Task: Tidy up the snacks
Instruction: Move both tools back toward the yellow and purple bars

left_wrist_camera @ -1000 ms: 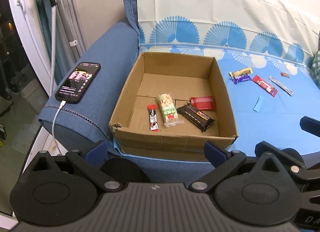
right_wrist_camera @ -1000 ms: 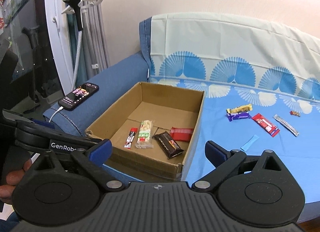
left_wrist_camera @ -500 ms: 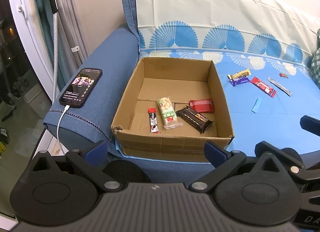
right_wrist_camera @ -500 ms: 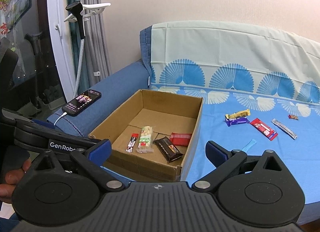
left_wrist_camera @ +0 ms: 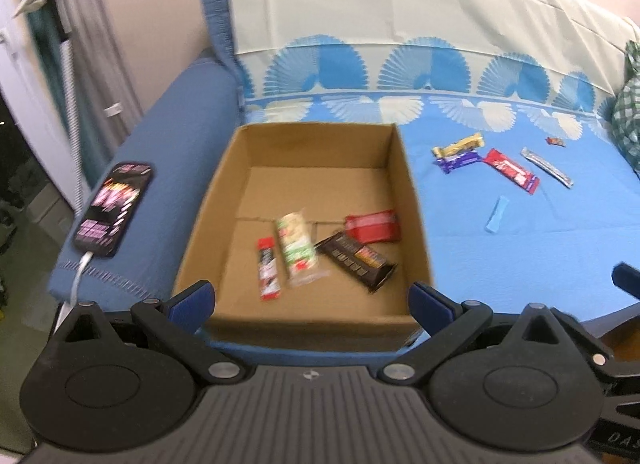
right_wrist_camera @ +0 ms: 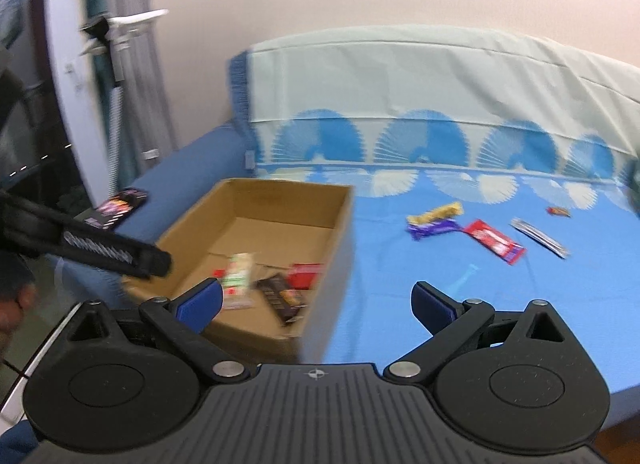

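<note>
An open cardboard box (left_wrist_camera: 416,200) (right_wrist_camera: 340,232) sits on the blue sofa seat. Inside lie a thin red stick pack (left_wrist_camera: 267,274), a clear nut bar (left_wrist_camera: 297,245), a dark chocolate bar (left_wrist_camera: 357,260) and a red packet (left_wrist_camera: 374,226). On the seat to the right lie a yellow bar (left_wrist_camera: 458,145), a purple bar (left_wrist_camera: 460,162), a red bar (left_wrist_camera: 512,170) (right_wrist_camera: 494,241), a silver stick (left_wrist_camera: 546,166), a small blue strip (left_wrist_camera: 496,214) and a tiny red candy (left_wrist_camera: 556,141). My left gripper (left_wrist_camera: 312,298) is open in front of the box. My right gripper (right_wrist_camera: 316,298) is open, nothing between its fingers.
A phone (left_wrist_camera: 114,206) on a white cable lies on the blue armrest left of the box. A curtain and a white stand (left_wrist_camera: 68,36) are at the far left. A green checked cushion (left_wrist_camera: 630,120) sits at the right edge. A hand (right_wrist_camera: 12,304) holds the left gripper.
Both views have shifted and blurred: both grippers moved up and to the right, towards the sofa. The snacks and box have not moved. Both grippers stay open.
</note>
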The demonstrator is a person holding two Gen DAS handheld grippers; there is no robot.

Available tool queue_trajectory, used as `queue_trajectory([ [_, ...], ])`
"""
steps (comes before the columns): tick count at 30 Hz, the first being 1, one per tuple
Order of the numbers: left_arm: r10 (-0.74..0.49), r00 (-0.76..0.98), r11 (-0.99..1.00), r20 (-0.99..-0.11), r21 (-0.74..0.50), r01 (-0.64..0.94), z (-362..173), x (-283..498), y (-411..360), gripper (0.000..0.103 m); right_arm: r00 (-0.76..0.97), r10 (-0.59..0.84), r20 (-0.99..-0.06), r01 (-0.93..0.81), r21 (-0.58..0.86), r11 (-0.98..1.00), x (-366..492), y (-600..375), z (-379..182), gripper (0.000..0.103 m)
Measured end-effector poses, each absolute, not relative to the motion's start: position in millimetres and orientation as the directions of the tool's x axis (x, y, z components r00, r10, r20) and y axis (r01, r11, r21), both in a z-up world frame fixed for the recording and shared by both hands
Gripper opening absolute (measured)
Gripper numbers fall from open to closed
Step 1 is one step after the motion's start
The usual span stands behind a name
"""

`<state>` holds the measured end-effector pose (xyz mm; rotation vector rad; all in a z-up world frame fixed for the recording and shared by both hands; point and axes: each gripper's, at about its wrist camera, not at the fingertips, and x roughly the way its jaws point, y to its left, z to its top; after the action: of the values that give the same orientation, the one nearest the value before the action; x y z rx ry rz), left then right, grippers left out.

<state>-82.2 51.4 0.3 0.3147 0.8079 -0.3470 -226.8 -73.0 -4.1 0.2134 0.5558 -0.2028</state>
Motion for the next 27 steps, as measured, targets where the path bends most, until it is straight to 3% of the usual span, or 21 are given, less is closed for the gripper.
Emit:
queue_trajectory([
  [13, -0.253, 0.502, 0.750, -0.827, 0.160, 0.641, -37.1, 25.8, -161.3, 0.103, 0.722, -0.338, -0.604, 0.487, 0.095, 0.868, -190.2, -247.6, -58.8, 0.100],
  [19, -0.228, 0.415, 0.711, -0.881, 0.140, 0.689, -102.1, 103.9, -276.9, 0.103, 0.691, -0.344, -0.635, 0.491, 0.062, 0.869, -136.2, -322.3, -108.7, 0.101],
  [27, -0.179, 0.354, 0.680, -0.918, 0.144, 0.719, -204.6, 193.7, -365.9, 0.103, 0.691, -0.268, -0.671, 0.404, 0.052, 0.913, -33.7, -414.7, -197.1, 0.101],
])
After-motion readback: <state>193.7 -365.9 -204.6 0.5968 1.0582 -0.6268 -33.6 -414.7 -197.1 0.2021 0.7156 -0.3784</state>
